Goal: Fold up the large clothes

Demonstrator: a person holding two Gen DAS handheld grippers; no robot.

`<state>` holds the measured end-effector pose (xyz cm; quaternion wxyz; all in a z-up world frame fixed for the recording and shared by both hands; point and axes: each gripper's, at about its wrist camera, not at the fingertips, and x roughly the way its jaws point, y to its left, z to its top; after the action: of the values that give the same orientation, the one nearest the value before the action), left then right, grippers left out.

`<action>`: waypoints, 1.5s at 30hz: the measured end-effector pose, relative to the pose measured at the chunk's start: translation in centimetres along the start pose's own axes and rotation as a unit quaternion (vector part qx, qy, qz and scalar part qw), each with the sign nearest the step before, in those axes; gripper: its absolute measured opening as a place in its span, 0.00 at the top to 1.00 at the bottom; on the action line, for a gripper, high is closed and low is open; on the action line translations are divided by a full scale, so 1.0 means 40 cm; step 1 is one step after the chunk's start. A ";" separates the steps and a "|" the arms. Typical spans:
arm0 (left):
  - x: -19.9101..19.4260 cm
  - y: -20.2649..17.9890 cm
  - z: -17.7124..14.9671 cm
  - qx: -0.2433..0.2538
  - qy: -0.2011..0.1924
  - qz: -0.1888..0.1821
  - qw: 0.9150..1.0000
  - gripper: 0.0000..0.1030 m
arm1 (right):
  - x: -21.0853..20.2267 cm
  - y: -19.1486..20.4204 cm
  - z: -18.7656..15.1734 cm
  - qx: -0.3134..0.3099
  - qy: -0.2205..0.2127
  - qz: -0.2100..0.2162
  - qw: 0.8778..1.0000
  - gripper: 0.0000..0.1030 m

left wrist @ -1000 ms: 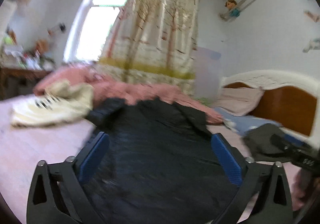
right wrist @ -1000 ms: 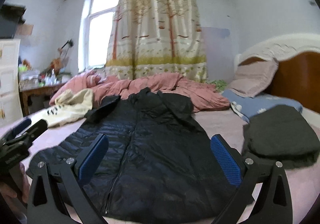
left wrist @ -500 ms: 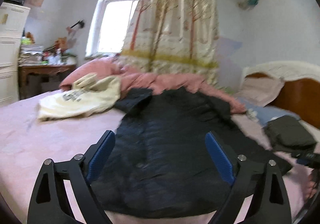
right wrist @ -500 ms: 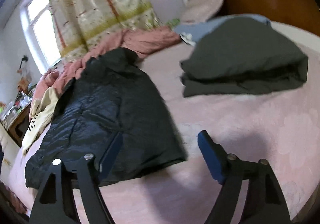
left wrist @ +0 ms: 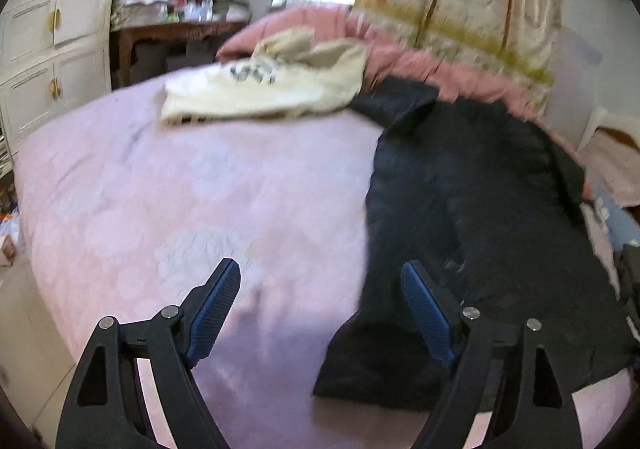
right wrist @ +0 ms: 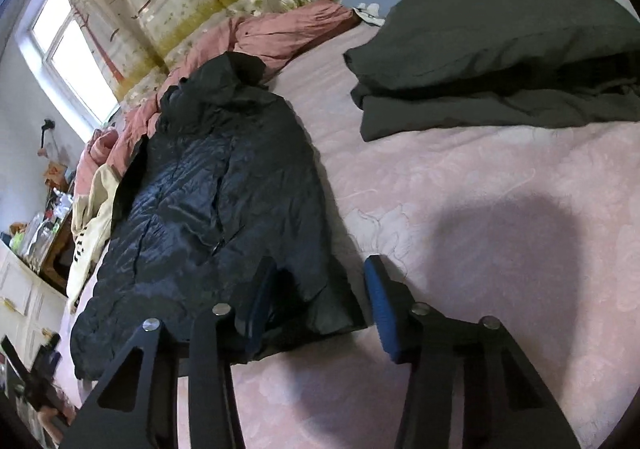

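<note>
A black puffer jacket [left wrist: 472, 217] lies flat on the pink bed [left wrist: 180, 189]; it also shows in the right wrist view [right wrist: 216, 201]. My left gripper [left wrist: 320, 301] is open and empty, low over the bed at the jacket's left hem corner, its right finger over the black fabric. My right gripper [right wrist: 320, 301] is open and empty, its jaws straddling the jacket's right hem corner without closing on it. The left gripper shows at the bottom left of the right wrist view [right wrist: 36, 377].
A folded dark grey garment [right wrist: 500, 45] lies on the bed right of the jacket. A cream garment [left wrist: 272, 85] and a pink quilt [left wrist: 400, 53] lie at the far side. White drawers [left wrist: 52, 29] and a cluttered wooden table [left wrist: 176, 29] stand left of the bed.
Both grippers have dropped toward the bed and swung apart. The left moved to the jacket's left hem corner, the right to its right hem corner. Both stayed open.
</note>
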<state>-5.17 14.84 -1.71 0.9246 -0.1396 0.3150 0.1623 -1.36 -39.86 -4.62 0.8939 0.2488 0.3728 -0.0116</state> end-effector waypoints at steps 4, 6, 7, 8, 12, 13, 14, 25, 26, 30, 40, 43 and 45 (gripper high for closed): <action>0.045 -0.011 -0.038 0.014 0.069 -0.008 0.997 0.21 | 0.003 0.007 -0.011 -0.012 0.005 0.002 1.000 0.89; 0.066 -0.012 -0.046 0.011 0.094 -0.028 0.995 0.26 | 0.002 -0.003 -0.016 0.001 0.009 0.023 1.000 0.94; 0.064 -0.015 -0.049 0.014 0.094 -0.037 0.995 0.37 | -0.006 -0.004 -0.017 0.003 0.002 0.028 1.000 0.95; 0.060 -0.021 -0.049 0.018 0.096 -0.054 0.994 0.78 | -0.016 -0.001 -0.021 0.002 -0.007 0.031 0.999 0.95; -0.029 -0.029 -0.044 0.018 0.031 -0.090 0.995 0.98 | -0.109 0.040 -0.034 -0.024 -0.076 0.036 0.996 0.97; -0.067 -0.023 -0.034 0.010 0.008 -0.099 0.995 0.98 | -0.150 0.057 -0.037 -0.032 -0.102 0.042 0.993 0.97; -0.108 -0.013 -0.024 0.000 -0.012 -0.107 0.994 0.98 | -0.185 0.073 -0.036 -0.041 -0.123 0.046 0.990 0.97; -0.253 -0.025 0.140 0.005 -0.067 -0.076 0.995 0.98 | -0.443 0.207 -0.025 -0.094 -0.205 0.006 0.974 0.97; -0.210 -0.050 0.159 0.020 -0.059 -0.063 0.996 0.98 | -0.418 0.216 -0.002 -0.098 -0.202 -0.007 0.975 0.97; -0.018 -0.095 0.182 0.003 0.003 -0.042 0.999 0.97 | -0.225 0.254 0.100 -0.118 -0.185 -0.093 0.971 0.97; 0.228 -0.135 0.095 0.055 0.065 0.036 0.996 0.92 | 0.151 0.189 0.128 -0.086 -0.040 -0.123 0.988 0.97; 0.213 -0.142 0.101 0.074 0.034 0.070 0.994 0.58 | 0.146 0.167 0.140 -0.069 -0.057 -0.106 0.990 0.92; 0.184 -0.135 0.100 0.078 0.015 0.098 0.992 0.42 | 0.115 0.161 0.142 -0.061 -0.089 -0.122 0.987 0.84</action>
<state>4.58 12.94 -2.45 0.9076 -0.0380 0.3528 0.2245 7.01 -36.02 -1.50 0.9289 0.1440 0.3195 -0.1201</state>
